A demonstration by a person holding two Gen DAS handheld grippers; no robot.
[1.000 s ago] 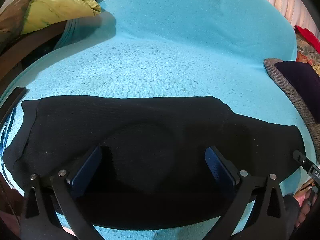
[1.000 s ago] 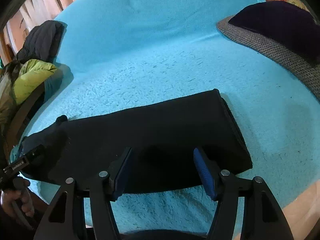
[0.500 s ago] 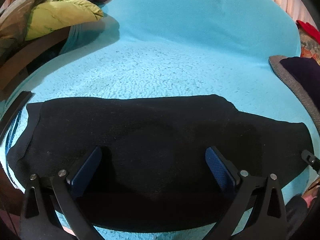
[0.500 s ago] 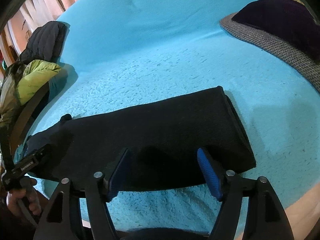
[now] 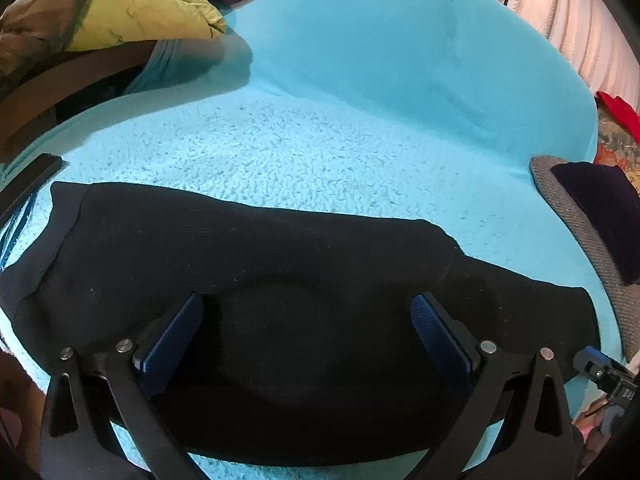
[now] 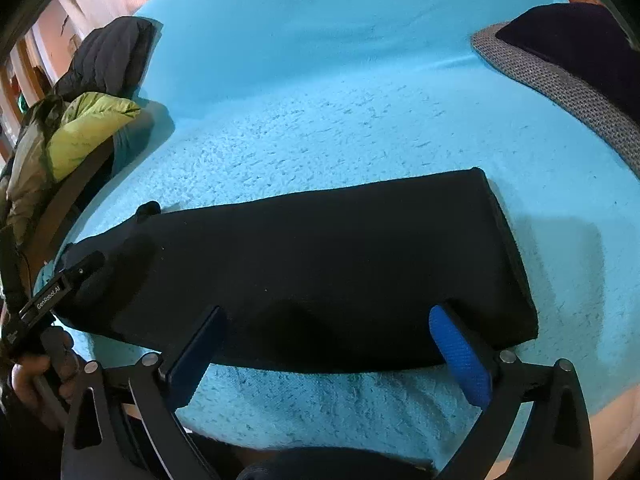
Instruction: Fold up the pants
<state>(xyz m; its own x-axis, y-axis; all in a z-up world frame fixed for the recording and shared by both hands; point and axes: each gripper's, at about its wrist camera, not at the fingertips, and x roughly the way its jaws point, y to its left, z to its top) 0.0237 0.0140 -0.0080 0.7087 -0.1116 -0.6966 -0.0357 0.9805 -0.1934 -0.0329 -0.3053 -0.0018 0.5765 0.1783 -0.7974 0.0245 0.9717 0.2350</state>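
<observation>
The black pants (image 5: 280,280) lie flat in a long band across the turquoise blanket (image 5: 320,140); they also show in the right wrist view (image 6: 340,256). My left gripper (image 5: 306,320) is open and empty, its blue pads hovering over the pants' left half. My right gripper (image 6: 328,332) is open and empty over the near edge of the pants' right half, by the squared right end (image 6: 508,256). The left gripper's body shows at the pants' left end in the right wrist view (image 6: 60,284).
A green and olive jacket (image 5: 120,12) and a dark puffer (image 6: 108,56) lie at the left. A grey cushion with a dark garment (image 6: 568,64) sits at the right. A red cloth (image 5: 618,112) lies far right.
Both grippers have stayed open and drifted slightly over the pants. The pants have not visibly moved.
</observation>
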